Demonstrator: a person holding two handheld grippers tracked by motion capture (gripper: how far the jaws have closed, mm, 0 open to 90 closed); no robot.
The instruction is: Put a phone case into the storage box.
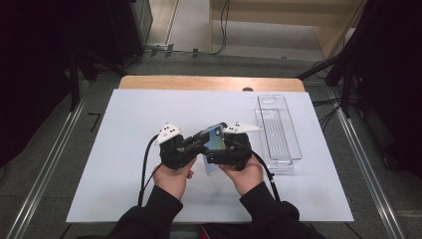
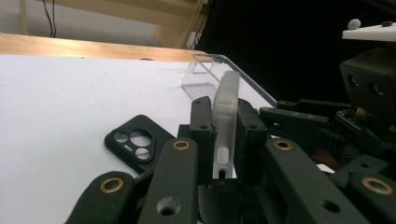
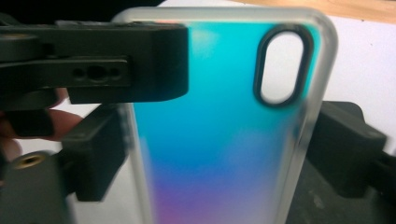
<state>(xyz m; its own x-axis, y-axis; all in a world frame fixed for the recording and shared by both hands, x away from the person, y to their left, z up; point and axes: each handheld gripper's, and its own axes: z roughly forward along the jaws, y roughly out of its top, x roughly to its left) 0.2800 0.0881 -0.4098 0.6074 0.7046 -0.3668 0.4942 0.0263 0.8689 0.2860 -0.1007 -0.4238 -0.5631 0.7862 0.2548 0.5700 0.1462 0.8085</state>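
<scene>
Phone case (image 1: 215, 142) held up off the counter (image 1: 124, 164), between both claws, left of the clear tray (image 1: 277, 130) and well apart from it. Left claw (image 1: 201, 141) clenched on the case: in the left gripper view, the frosted case edge (image 2: 225, 126) stands upright, pinched between the two black jaws, with a small slot near its lower end. Right claw (image 1: 219, 154) also grasping the case: in the right gripper view, the case back (image 3: 219, 140) seen close and blurred, teal at the top fading to blue and purple lower down, oval camera cutout near its upper right corner, one black jaw pressed against each long side. In that same view, left claw (image 3: 140, 63) reaching in from the left and clamped over the upper left part of the case. From above, both hands close together at the near middle of the counter, left hand (image 1: 174, 177) and right hand (image 1: 246, 174) cupped under their grippers, black sleeves coming up from the bottom edge, white three-cornered plates on top of both. Black case (image 2: 137, 147) lying flat on the counter just left of the left claw in the left gripper view, round lens holes facing up. Tray lying lengthwise toward the counter's far right, beyond the held case.
</scene>
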